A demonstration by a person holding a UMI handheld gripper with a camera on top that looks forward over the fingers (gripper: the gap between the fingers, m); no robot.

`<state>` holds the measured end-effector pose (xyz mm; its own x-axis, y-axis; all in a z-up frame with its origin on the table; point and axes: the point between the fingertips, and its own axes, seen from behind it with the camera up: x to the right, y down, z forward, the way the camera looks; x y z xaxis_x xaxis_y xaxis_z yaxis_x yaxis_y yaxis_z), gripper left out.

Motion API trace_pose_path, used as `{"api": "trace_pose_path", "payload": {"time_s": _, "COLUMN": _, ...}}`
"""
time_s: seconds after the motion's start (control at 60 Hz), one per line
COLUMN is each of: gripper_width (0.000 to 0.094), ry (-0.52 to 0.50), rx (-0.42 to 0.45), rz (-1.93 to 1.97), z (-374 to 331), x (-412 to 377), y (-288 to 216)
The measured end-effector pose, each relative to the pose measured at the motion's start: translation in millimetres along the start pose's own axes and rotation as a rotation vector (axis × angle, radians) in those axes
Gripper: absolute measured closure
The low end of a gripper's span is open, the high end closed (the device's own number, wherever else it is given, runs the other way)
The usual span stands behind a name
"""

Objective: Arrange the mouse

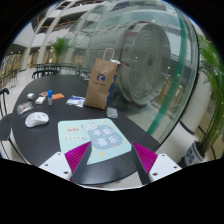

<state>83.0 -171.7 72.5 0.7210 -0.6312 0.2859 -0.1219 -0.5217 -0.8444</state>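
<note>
A white mouse (37,119) lies on the dark round table (40,148), left of a pale green mouse mat (93,137) with printed pictures. The mat lies just ahead of my fingers, nearer the left one. My gripper (113,160) is open and empty, its magenta pads (77,155) wide apart above the table's near edge. The mouse is well ahead and to the left of the left finger.
A brown paper bag (101,83) stands at the far side of the table. Small items, one blue and one orange, lie at the far left (52,97). A glass wall (160,70) runs along the right. Chairs stand beyond the table on the left.
</note>
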Motion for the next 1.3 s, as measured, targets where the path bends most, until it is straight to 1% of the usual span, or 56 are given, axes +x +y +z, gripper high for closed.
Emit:
{"api": "trace_pose_path", "payload": {"time_s": 0.1, "gripper_width": 0.0102, "ry": -0.03, "rx": 0.055, "rz": 0.023, "z": 3, "x": -22, "y": -12}}
{"api": "trace_pose_path", "payload": {"time_s": 0.233, "gripper_width": 0.0101, "ry": -0.08, "rx": 0.062, "rz": 0.038, "z": -14, "x": -78, "y": -10}}
{"api": "trace_pose_path", "payload": {"time_s": 0.317, "gripper_width": 0.01, "ry": -0.162, "rx": 0.088, "rz": 0.071, "z": -18, "x": -128, "y": -18}}
{"api": "trace_pose_path", "payload": {"time_s": 0.4, "gripper_width": 0.0101, "ry": -0.259, "rx": 0.091, "rz": 0.086, "z": -35, "x": -182, "y": -21}}
{"api": "trace_pose_path", "payload": {"time_s": 0.45, "gripper_width": 0.0101, "ry": -0.313, "rx": 0.102, "rz": 0.098, "z": -34, "x": -213, "y": -24}}
{"api": "trace_pose_path", "payload": {"time_s": 0.633, "gripper_width": 0.0106, "ry": -0.425, "rx": 0.066, "rz": 0.13, "z": -10, "x": -291, "y": -25}}
{"api": "trace_pose_path", "payload": {"time_s": 0.683, "gripper_width": 0.0107, "ry": -0.449, "rx": 0.041, "rz": 0.135, "z": -1, "x": -307, "y": -23}}
{"api": "trace_pose_path", "payload": {"time_s": 0.783, "gripper_width": 0.0102, "ry": -0.478, "rx": -0.004, "rz": 0.136, "z": 15, "x": -331, "y": -21}}
{"api": "trace_pose_path", "payload": {"time_s": 0.817, "gripper_width": 0.0104, "ry": -0.473, "rx": 0.005, "rz": 0.134, "z": 19, "x": -334, "y": -26}}
{"api": "trace_pose_path", "payload": {"time_s": 0.967, "gripper_width": 0.0107, "ry": -0.487, "rx": -0.024, "rz": 0.147, "z": 34, "x": -348, "y": -38}}
{"api": "trace_pose_path", "payload": {"time_s": 1.083, "gripper_width": 0.0111, "ry": -0.478, "rx": -0.041, "rz": 0.176, "z": 50, "x": -353, "y": -49}}
{"api": "trace_pose_path", "payload": {"time_s": 1.117, "gripper_width": 0.0111, "ry": -0.468, "rx": -0.063, "rz": 0.189, "z": 52, "x": -354, "y": -48}}
{"api": "trace_pose_path", "payload": {"time_s": 1.217, "gripper_width": 0.0113, "ry": -0.463, "rx": -0.056, "rz": 0.207, "z": 59, "x": -361, "y": -65}}
{"api": "trace_pose_path", "payload": {"time_s": 1.3, "gripper_width": 0.0118, "ry": -0.459, "rx": -0.088, "rz": 0.161, "z": 67, "x": -366, "y": -65}}
